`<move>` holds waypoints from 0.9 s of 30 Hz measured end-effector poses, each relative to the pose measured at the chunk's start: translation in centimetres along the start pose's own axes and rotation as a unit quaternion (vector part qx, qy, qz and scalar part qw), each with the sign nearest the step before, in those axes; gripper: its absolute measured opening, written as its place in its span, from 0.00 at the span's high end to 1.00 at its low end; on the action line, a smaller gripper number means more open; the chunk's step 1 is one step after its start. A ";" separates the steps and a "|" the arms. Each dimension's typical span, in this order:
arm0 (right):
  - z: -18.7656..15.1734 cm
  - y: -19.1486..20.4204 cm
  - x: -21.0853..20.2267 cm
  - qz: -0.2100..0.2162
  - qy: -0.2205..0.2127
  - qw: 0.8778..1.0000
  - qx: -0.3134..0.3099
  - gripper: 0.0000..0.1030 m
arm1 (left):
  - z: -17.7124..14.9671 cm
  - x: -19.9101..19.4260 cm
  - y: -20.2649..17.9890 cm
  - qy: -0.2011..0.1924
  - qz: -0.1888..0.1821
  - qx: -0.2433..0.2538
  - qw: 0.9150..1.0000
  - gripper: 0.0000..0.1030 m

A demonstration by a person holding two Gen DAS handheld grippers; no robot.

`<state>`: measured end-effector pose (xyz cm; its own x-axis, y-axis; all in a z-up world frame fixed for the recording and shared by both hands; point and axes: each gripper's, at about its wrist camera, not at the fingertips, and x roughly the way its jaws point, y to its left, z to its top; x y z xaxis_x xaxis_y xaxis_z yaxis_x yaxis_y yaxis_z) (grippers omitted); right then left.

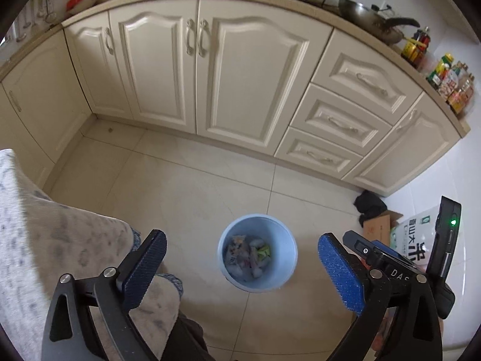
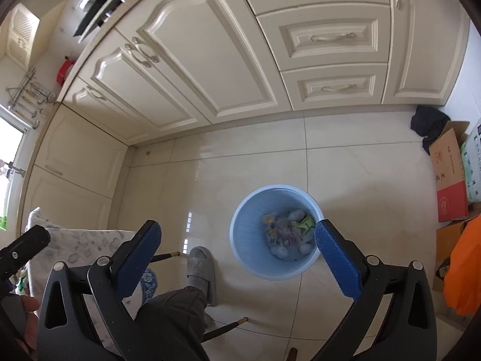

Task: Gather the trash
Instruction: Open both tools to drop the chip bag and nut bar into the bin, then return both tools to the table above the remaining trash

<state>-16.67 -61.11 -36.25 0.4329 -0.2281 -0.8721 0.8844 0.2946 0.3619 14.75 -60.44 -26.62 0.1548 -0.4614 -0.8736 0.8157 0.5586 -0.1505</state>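
A light blue waste bin (image 1: pixel 285 266) stands on the tiled kitchen floor, with several crumpled wrappers and papers (image 1: pixel 248 257) at its bottom. My left gripper (image 1: pixel 242 270) hangs open high above it, blue pads wide apart and nothing between them. In the right wrist view the same bin (image 2: pixel 249 240) holds the trash (image 2: pixel 288 234), and my right gripper (image 2: pixel 237 257) is open above its left rim, empty. The right gripper's black body (image 1: pixel 390 270) shows at the right edge of the left wrist view.
Cream cabinets (image 1: pixel 210 75) and drawers run along the far wall. A patterned cloth (image 1: pixel 54 240) covers a table edge at left. A person's leg and grey slipper (image 2: pixel 200 270) stand beside the bin. Cardboard boxes (image 2: pixel 449 174), a dark cloth (image 2: pixel 430 123) and an orange bag (image 2: pixel 466 264) sit at right.
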 end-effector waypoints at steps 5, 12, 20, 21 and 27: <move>-0.4 3.2 -3.0 0.009 -0.021 0.999 -0.027 0.00 | -3.5 -6.9 0.8 -0.041 0.002 0.000 0.999 0.02; -1.5 9.7 -8.4 0.039 -0.065 0.994 -0.077 0.00 | -9.9 -20.3 5.5 -0.120 0.000 -0.015 0.993 0.01; -4.0 19.0 -12.8 0.090 -0.094 0.981 -0.148 0.00 | -17.0 -31.3 10.7 -0.191 0.021 -0.048 0.980 0.01; -4.3 20.0 -13.1 0.096 -0.095 0.978 -0.156 0.00 | -18.1 -32.6 11.3 -0.198 0.025 -0.054 0.978 0.01; -6.3 26.1 -15.0 0.131 -0.100 0.965 -0.206 0.00 | -23.1 -38.8 14.6 -0.233 0.055 -0.083 0.967 0.01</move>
<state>-1.13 -44.11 -15.81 0.6933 -0.2587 -0.6726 0.6143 0.7002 0.3638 7.81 -18.48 -5.59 0.5018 -0.6314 -0.5912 0.6851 0.7073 -0.1740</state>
